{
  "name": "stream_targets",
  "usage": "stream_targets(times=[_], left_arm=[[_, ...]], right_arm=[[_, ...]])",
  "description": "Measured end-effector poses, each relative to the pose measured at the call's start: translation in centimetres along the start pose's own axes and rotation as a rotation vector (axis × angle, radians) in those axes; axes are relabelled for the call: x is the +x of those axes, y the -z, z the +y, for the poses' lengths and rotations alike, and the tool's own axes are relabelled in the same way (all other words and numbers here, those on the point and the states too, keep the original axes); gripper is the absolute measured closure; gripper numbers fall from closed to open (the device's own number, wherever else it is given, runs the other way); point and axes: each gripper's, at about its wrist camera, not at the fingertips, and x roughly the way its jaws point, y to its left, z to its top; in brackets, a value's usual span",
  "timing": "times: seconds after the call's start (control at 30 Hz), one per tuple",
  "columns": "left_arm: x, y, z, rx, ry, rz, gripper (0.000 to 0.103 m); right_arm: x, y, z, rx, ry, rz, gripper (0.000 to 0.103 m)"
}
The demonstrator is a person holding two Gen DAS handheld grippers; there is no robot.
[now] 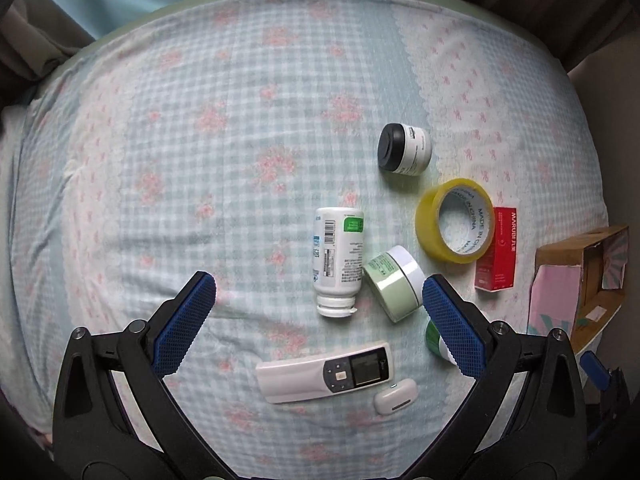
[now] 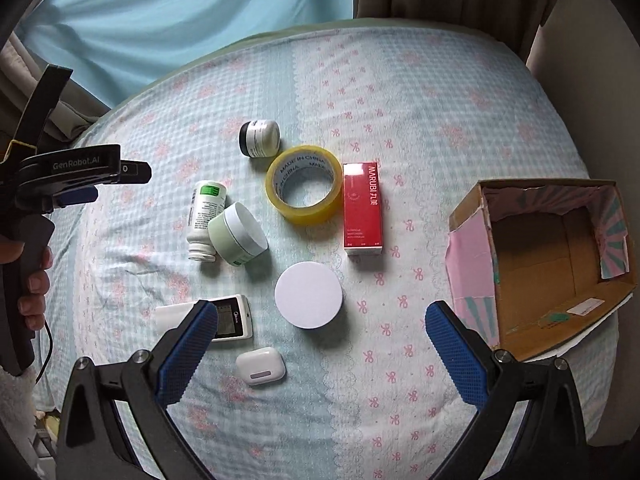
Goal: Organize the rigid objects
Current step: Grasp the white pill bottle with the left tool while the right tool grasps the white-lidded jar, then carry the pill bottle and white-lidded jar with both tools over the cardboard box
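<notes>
Left claw [image 1: 319, 312]: jaws spread wide, empty, poised above the bed [image 1: 200, 140].
Right claw [image 2: 321, 334]: jaws wide apart, empty.
Between right claw's fingers: white round lid [image 2: 308, 294]; earbud case [image 2: 261, 366] and remote [image 2: 230, 317] lie nearer the left finger.
Farther out: white bottle [image 2: 205, 220] touching green jar [image 2: 237, 236]; tape roll [image 2: 302, 184] beside red box [image 2: 362, 208]; black-lidded jar [image 2: 259, 138].
Far right: open cardboard box [image 2: 540, 264].

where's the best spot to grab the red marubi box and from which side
Grip the red box across its two long side faces near the middle, coming straight down from above with the right hand-held gripper. It lies flat, and its narrow width suits the open jaws. The tape roll crowds its left face, so clearance there looks tight.
</notes>
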Motion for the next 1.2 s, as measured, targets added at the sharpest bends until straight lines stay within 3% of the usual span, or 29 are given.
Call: stream_targets(times=[0.17, 0.47, 0.6, 0.7, 0.83, 1.0, 1.1, 1.17, 1.2], left_arm=[[6.6, -2.4, -0.6, 0.034, -0.033, 0.146, 0.001], [13.4, -2.9, -1.2, 0.073, -0.082, 0.272, 0.007], [14.7, -2.4, -1.1, 0.06, -0.052, 0.296, 0.011], [15.6, -1.7, -1.3, 0.056, -0.025, 0.306, 0.02], [17.6, -0.2, -2.2, 0.062, 0.003, 0.337, 0.043], [18.6, 0.8, -3.2, 0.07, 0.01, 0.33, 0.055], [18.6, 0.5, -3.3, 0.074, 0.003, 0.326, 0.055], [18.9, 0.6, -3.4, 0.07, 0.005, 0.318, 0.055], [19.1, 0.6, -3.4, 0.068, 0.005, 0.314, 0.055]], right_arm=[[5.7, -1.5, 0.4, 0.049, 0.006, 0.114, 0.0], [12.0, -1.2, 1.1, 0.125, -0.001, 0.261, 0.0], [13.5, -1.0, 0.9, 0.149, -0.001, 0.299, 0.0], [14.4, -0.9, 0.8, 0.155, 0.002, 0.325, 0.005], [15.2, -1.1, 0.5, 0.158, 0.007, 0.351, 0.011], [16.1, -1.1, 0.2, 0.165, 0.013, 0.37, 0.016], [16.8, -1.0, 0.2, 0.172, 0.007, 0.381, 0.018], [17.3, -1.2, -0.1, 0.176, -0.005, 0.391, 0.032], [17.5, -1.2, -0.2, 0.181, -0.017, 0.393, 0.034]])
